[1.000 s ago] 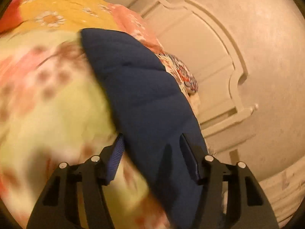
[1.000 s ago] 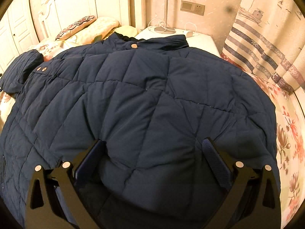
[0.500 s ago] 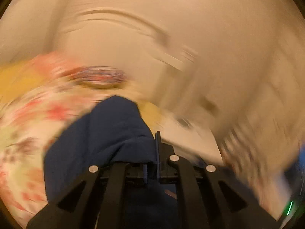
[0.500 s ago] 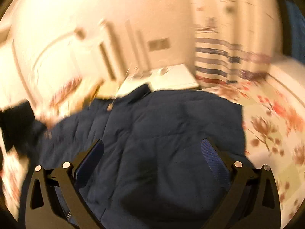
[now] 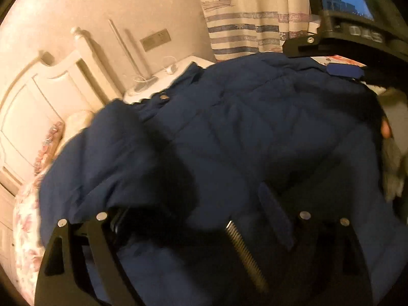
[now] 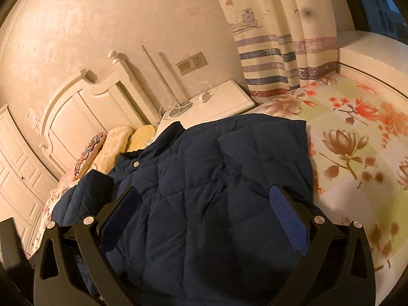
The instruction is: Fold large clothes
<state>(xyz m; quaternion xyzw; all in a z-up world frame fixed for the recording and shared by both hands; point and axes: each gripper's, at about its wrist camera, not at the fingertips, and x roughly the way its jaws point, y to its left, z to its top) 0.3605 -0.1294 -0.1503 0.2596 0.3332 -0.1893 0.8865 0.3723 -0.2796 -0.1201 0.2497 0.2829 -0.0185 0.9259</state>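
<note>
Bare floral bed (image 6: 357,178) right of the jacket (image 6: 216,178) gives free room. Pillows (image 6: 112,145), headboard (image 6: 84,107) & nightstand (image 6: 216,99) w/ cables block the far edge; curtain (image 6: 280,58) behind.

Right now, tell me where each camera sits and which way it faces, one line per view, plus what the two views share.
Left wrist: sits on the left gripper, low over the navy quilted jacket, facing the cream headboard and striped curtain; the right gripper shows at upper right.
Right wrist: sits on the right gripper, above the jacket's right side, facing the headboard, white nightstand and floral bedsheet.
Shared: jacket, headboard, nightstand, curtain.
</note>
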